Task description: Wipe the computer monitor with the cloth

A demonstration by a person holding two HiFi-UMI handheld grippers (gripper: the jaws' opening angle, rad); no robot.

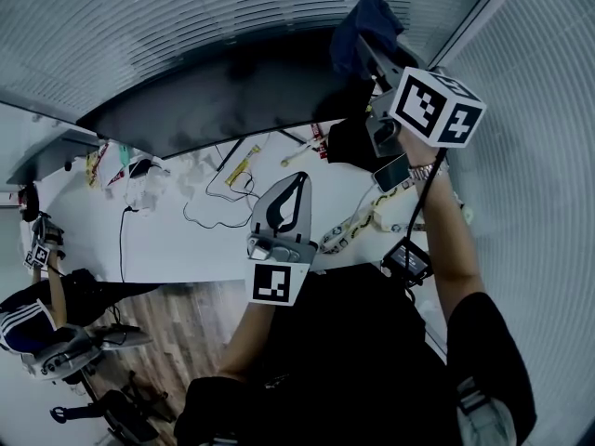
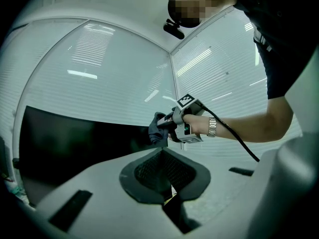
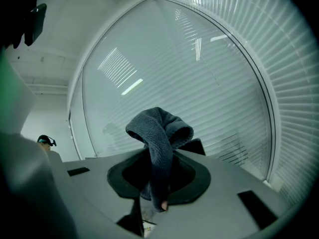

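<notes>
Since wiping needed contact, the right gripper (image 3: 159,176) clamped the cloth (image 3: 160,126) at one o'clock on the monitor (image 1: 214,96), while the left gripper (image 1: 294,189) idled at six, pinched empty.

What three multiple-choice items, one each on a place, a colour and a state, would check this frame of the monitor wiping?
1. Where is the cloth held?
A. at the right end of the monitor
B. at its left end
C. at its middle

2. What colour is the cloth?
A. white
B. yellow
C. dark blue-grey

3. What state is the left claw in?
A. shut on the cloth
B. shut, with nothing in it
C. wide open

Answers:
1 A: the head view shows the right claw holding it up at that end.
2 C: the right gripper view shows its colour close up.
3 B: the left gripper view shows the pads together with nothing between them.
</notes>
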